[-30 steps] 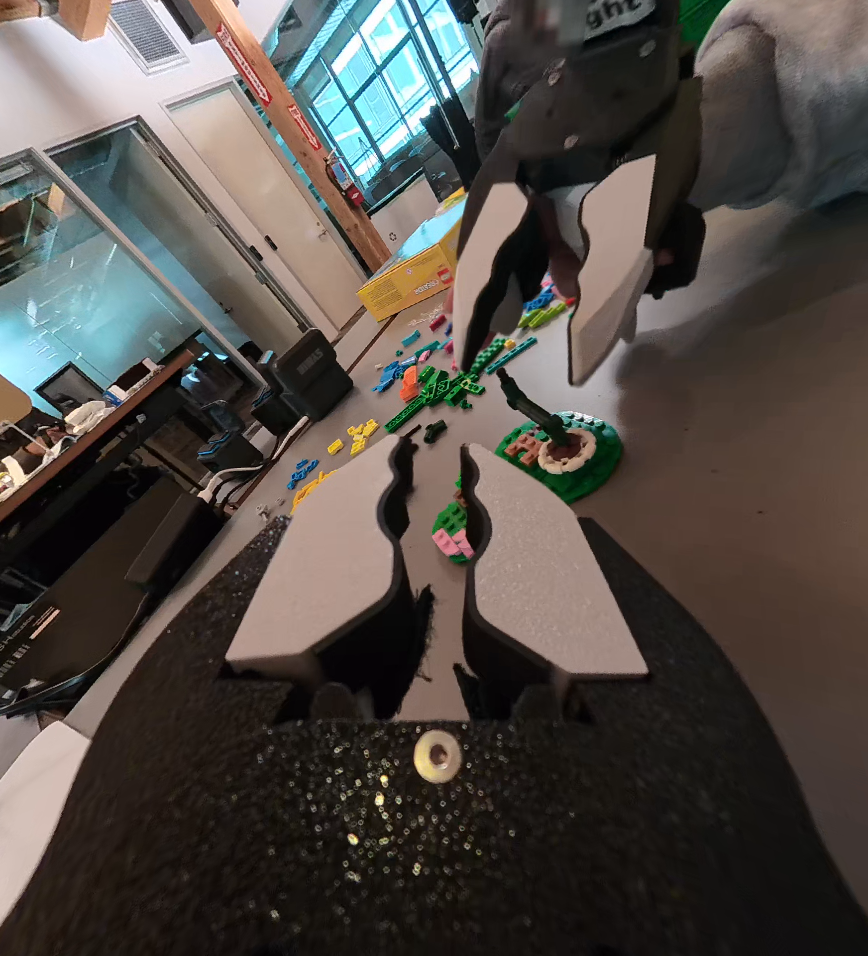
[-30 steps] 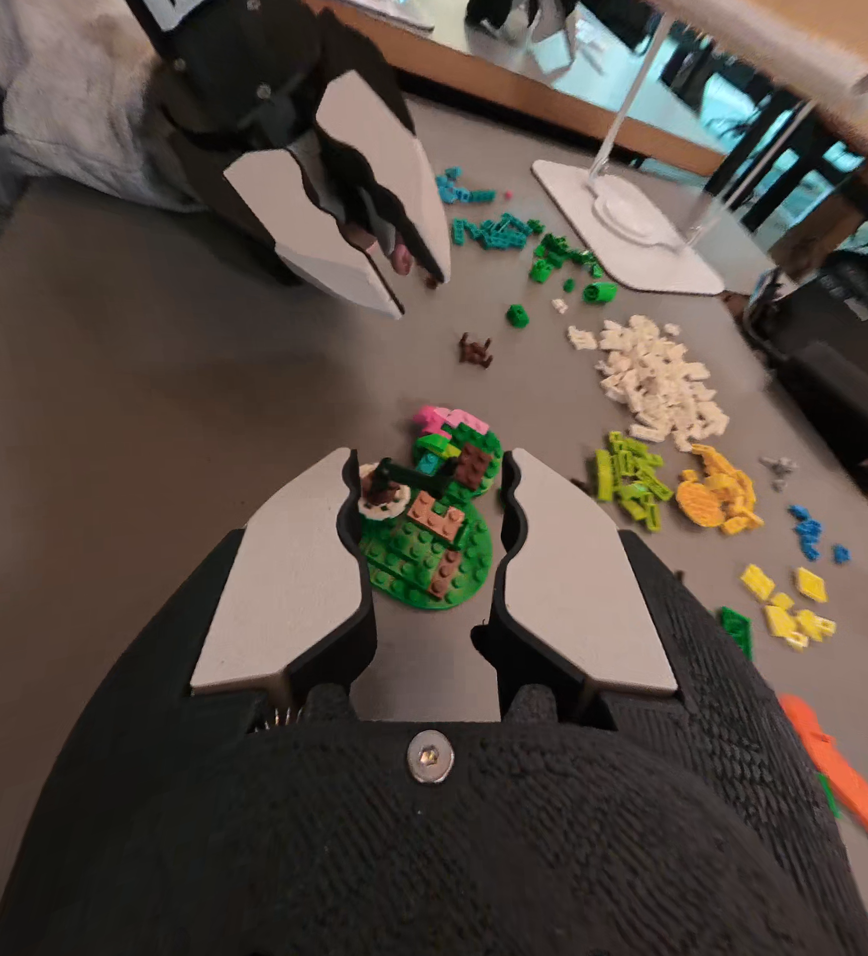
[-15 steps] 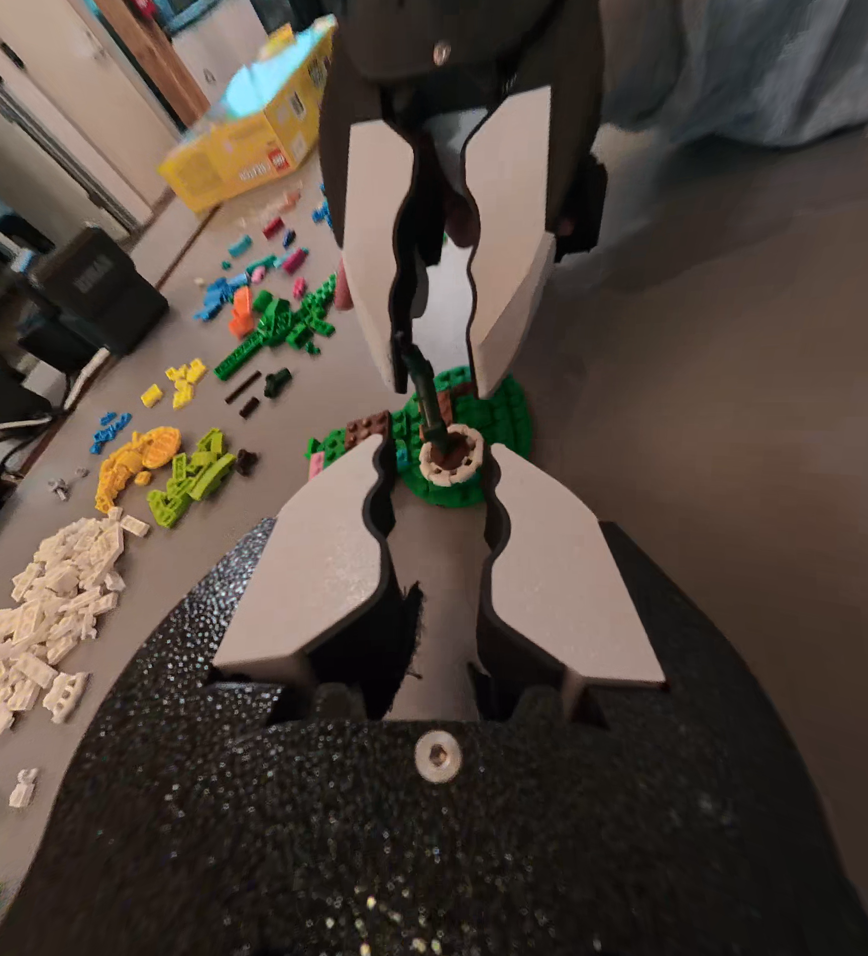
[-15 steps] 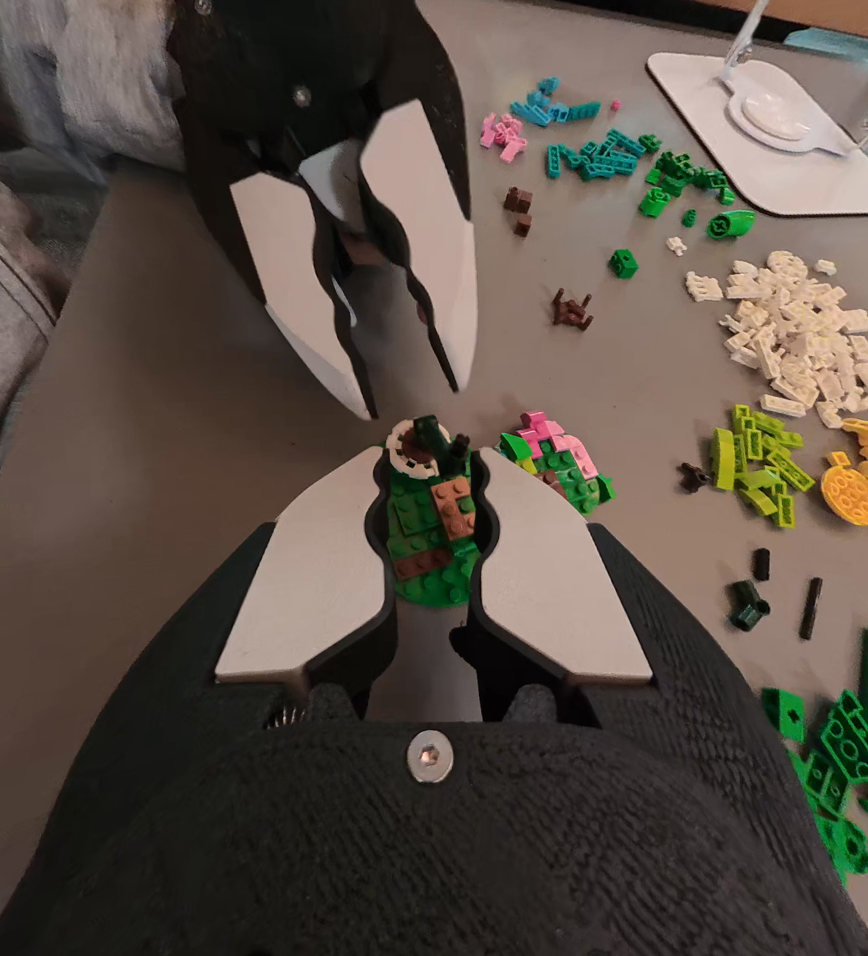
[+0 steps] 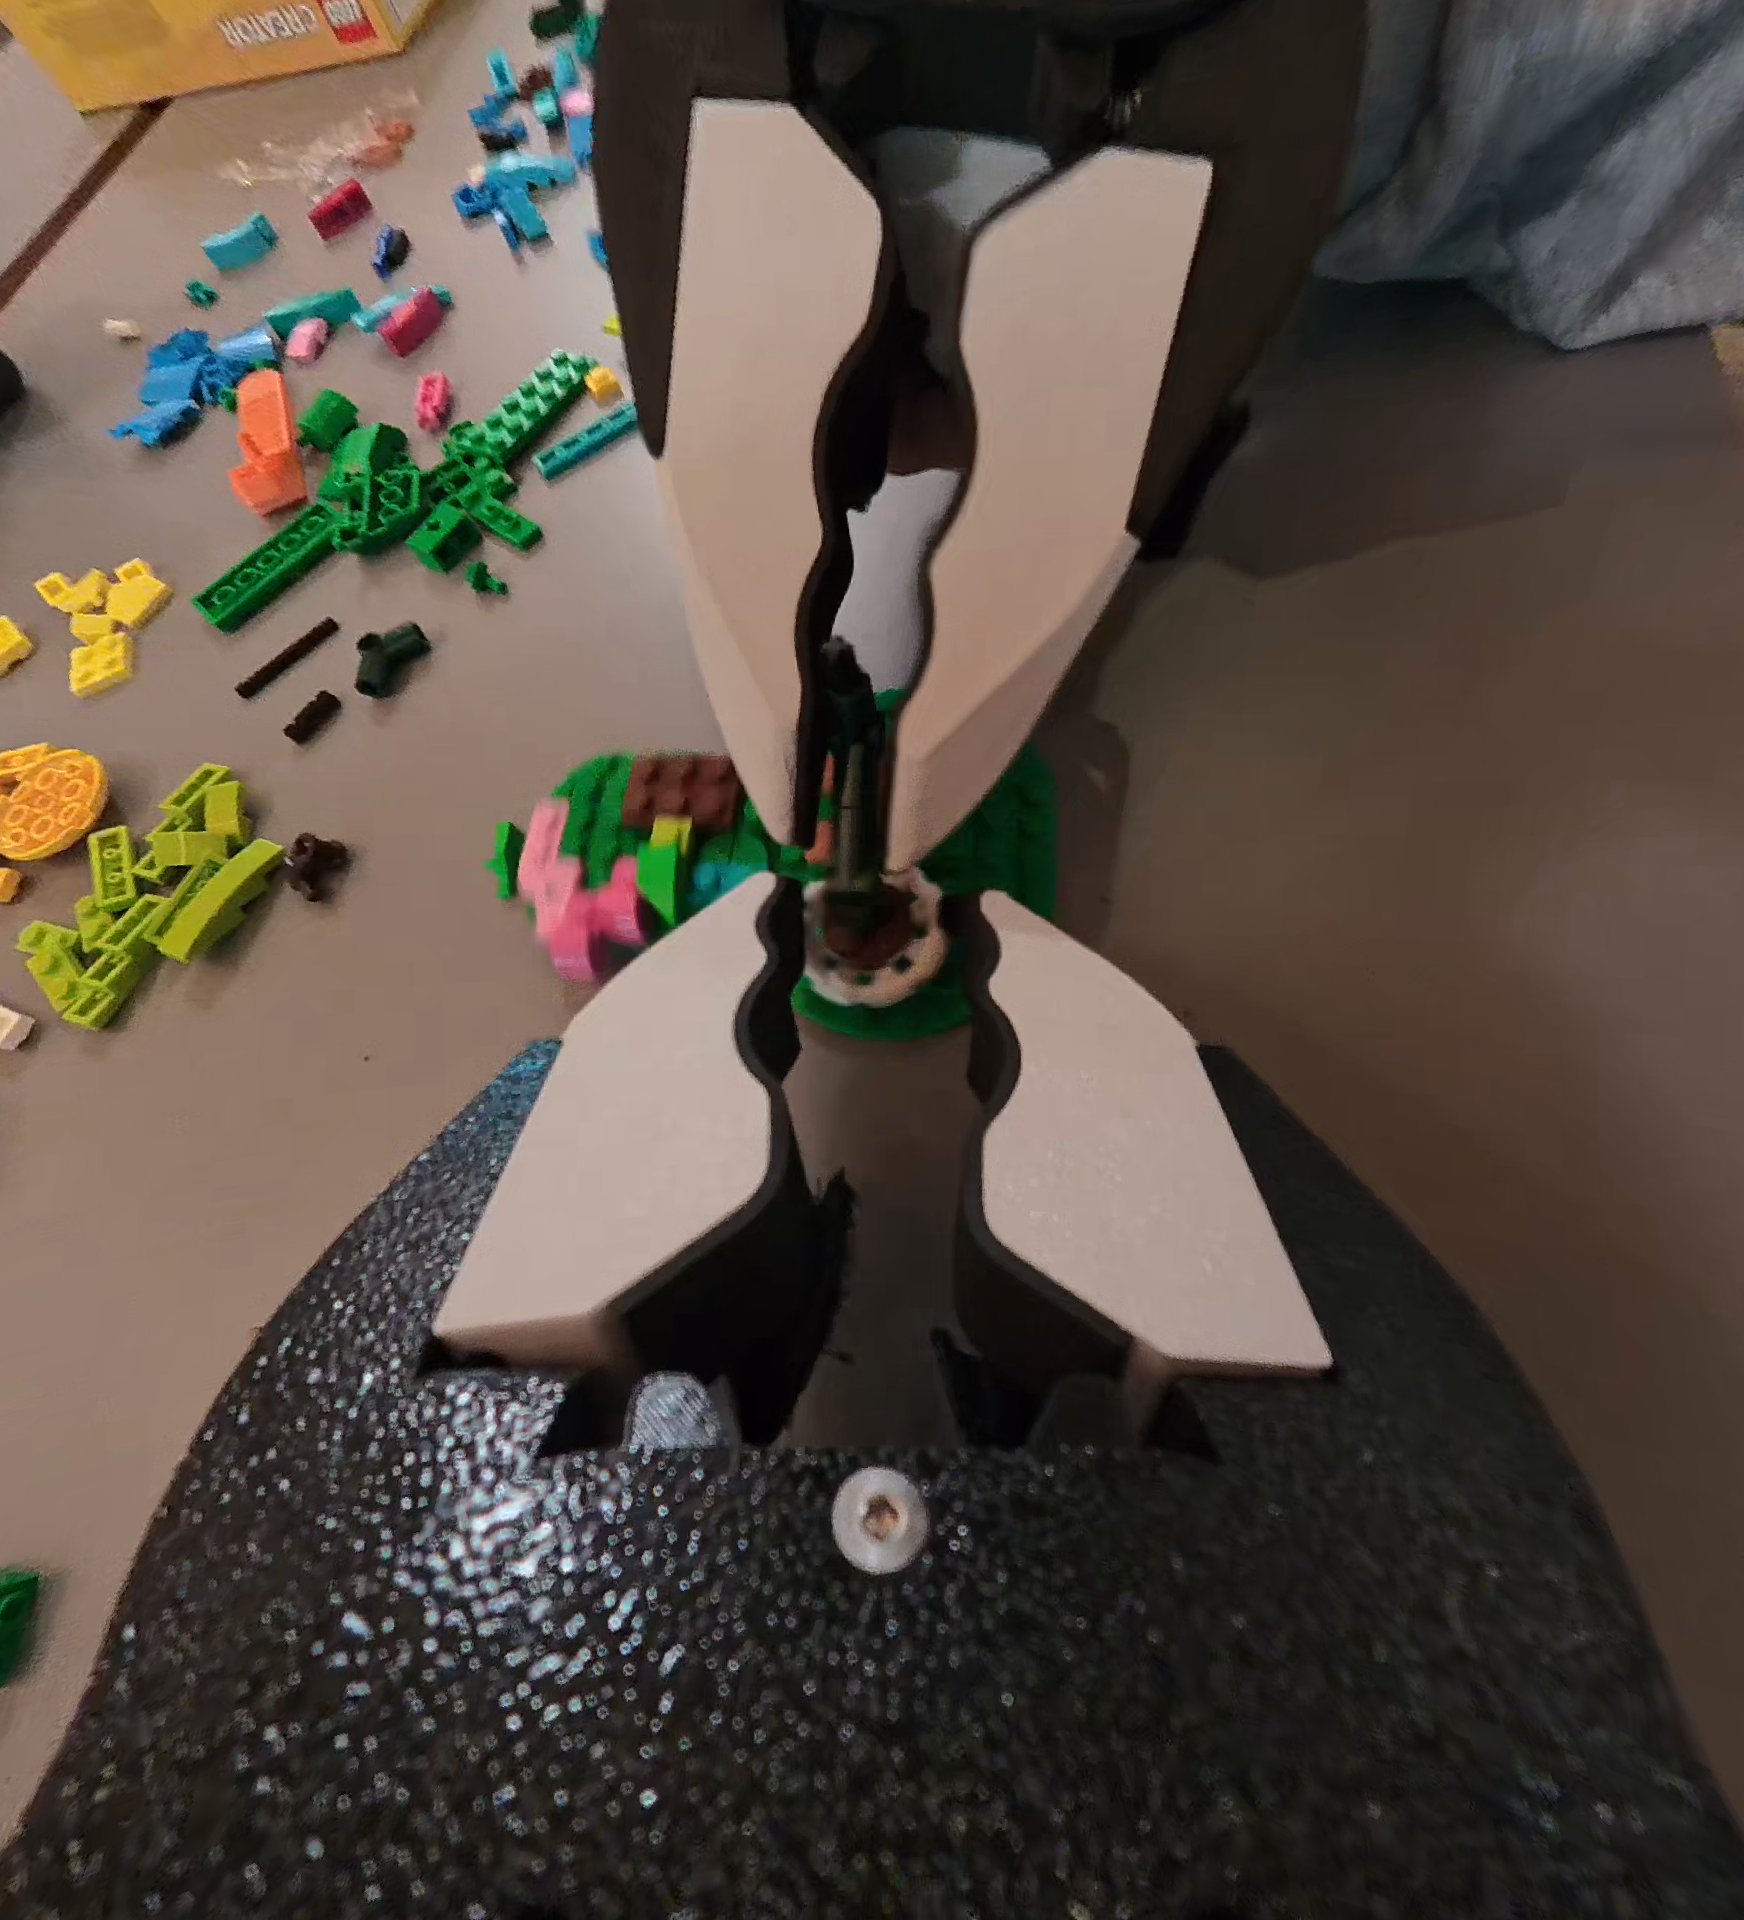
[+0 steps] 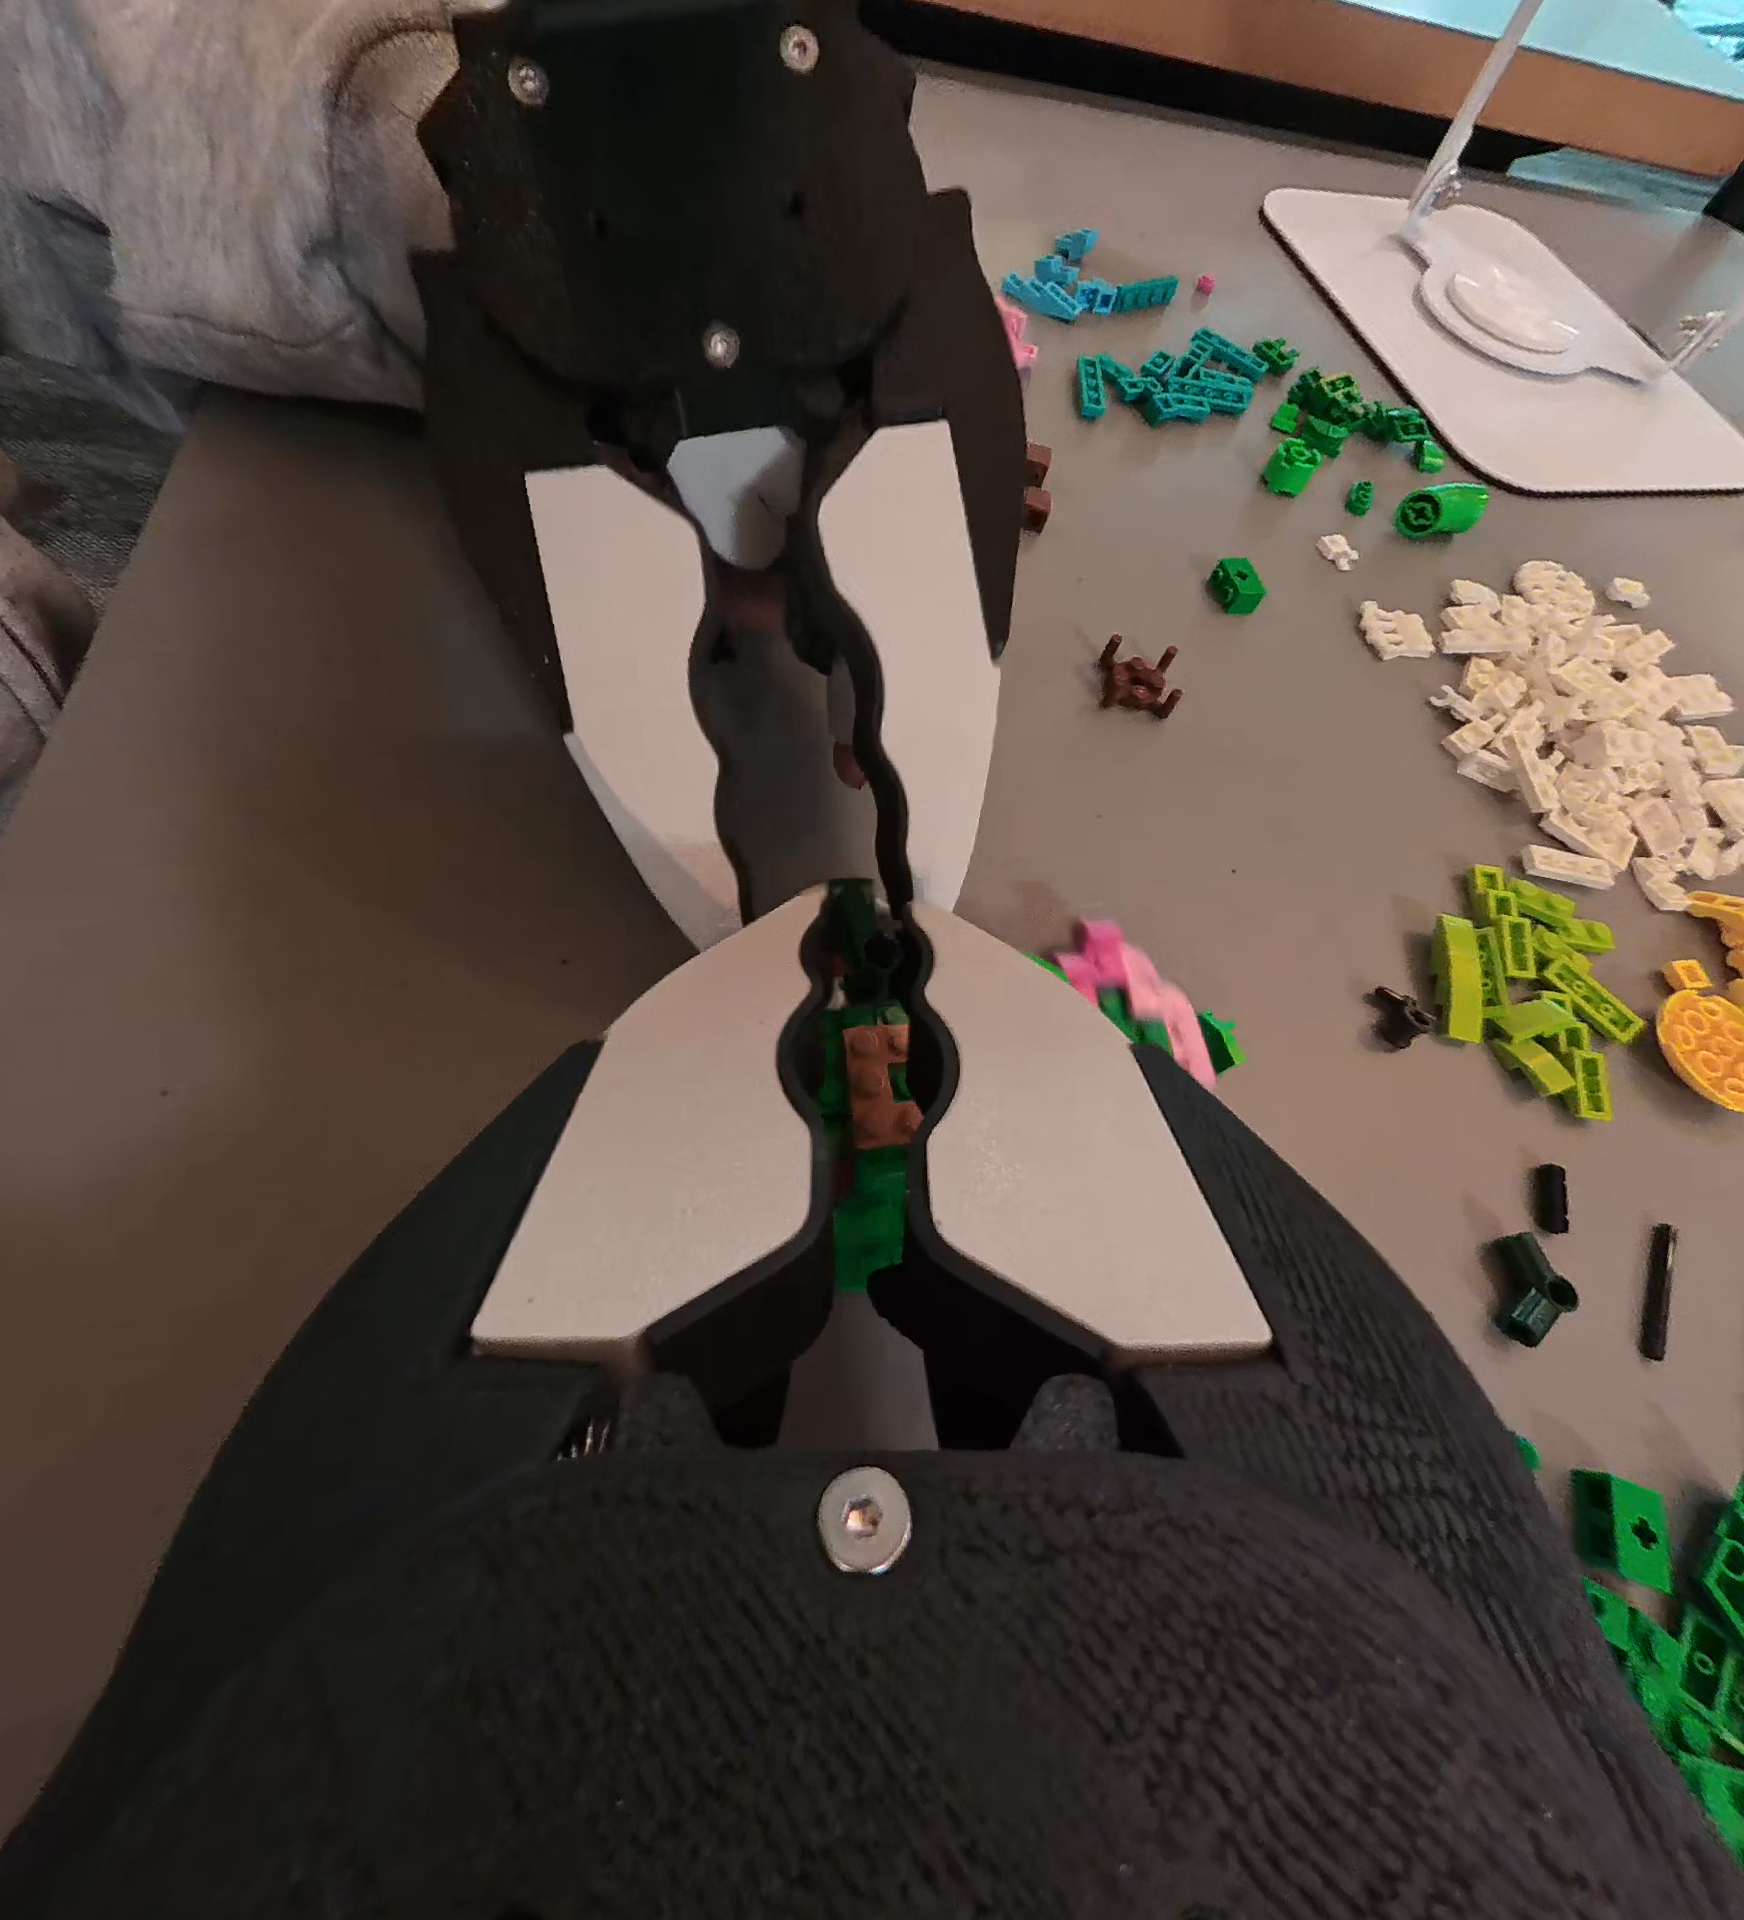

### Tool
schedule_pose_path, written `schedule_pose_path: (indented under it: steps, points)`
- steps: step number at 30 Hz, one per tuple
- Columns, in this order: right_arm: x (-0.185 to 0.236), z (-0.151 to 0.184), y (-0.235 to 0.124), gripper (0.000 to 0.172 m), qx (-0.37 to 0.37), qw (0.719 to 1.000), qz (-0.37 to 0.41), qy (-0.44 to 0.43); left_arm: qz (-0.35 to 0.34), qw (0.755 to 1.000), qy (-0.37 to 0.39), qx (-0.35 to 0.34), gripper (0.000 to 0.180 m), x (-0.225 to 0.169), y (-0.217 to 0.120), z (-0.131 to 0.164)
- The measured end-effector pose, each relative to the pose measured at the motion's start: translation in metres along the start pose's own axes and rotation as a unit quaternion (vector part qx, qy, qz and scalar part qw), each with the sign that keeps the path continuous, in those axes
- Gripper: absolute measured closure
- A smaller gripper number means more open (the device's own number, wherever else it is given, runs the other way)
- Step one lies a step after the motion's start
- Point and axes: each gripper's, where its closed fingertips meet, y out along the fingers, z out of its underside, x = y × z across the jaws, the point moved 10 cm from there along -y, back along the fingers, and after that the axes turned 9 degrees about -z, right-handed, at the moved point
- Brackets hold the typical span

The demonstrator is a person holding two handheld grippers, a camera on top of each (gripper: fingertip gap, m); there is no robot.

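A round green plate (image 5: 1013,821) lies on the grey table (image 5: 1419,935). It carries brown bricks, a white ring (image 5: 878,971) and an upright dark green stem (image 5: 852,769). My right gripper (image 6: 863,914) is shut on the stem (image 6: 847,909) from above the plate (image 6: 868,1226). It also shows in the left wrist view (image 5: 842,842), coming in from the far side with its tips on either side of the stem. My left gripper (image 5: 878,914) is open, its tips on either side of the white ring and just short of it. It faces me in the right wrist view (image 6: 826,873).
A pink and green small build (image 5: 587,894) lies just left of the plate. Loose piles lie around: white (image 6: 1595,727), lime (image 6: 1533,997), yellow (image 6: 1741,1039) and green plates (image 5: 380,509). A yellow box (image 5: 224,42) and a white stand base (image 6: 1512,364) sit farther off. A grey sleeve (image 6: 172,208) is behind.
My right gripper's jaws went from wide apart around the plate to closed on the stem. My left gripper moved in toward the plate and opened a little around the white ring.
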Motion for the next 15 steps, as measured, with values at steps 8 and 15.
schedule_pose_path:
  steps: [8,15]
  points:
    - [-0.0026,0.0023,0.0011,0.165,-0.035,0.999,0.011,0.04,-0.04,0.999,0.005,0.017,0.151,0.0,0.0039,0.0003]
    - [0.0047,0.001,0.0012,0.165,-0.036,0.999,0.035,-0.006,-0.023,0.999,-0.033,0.026,0.15,0.0017,0.0048,-0.0007]
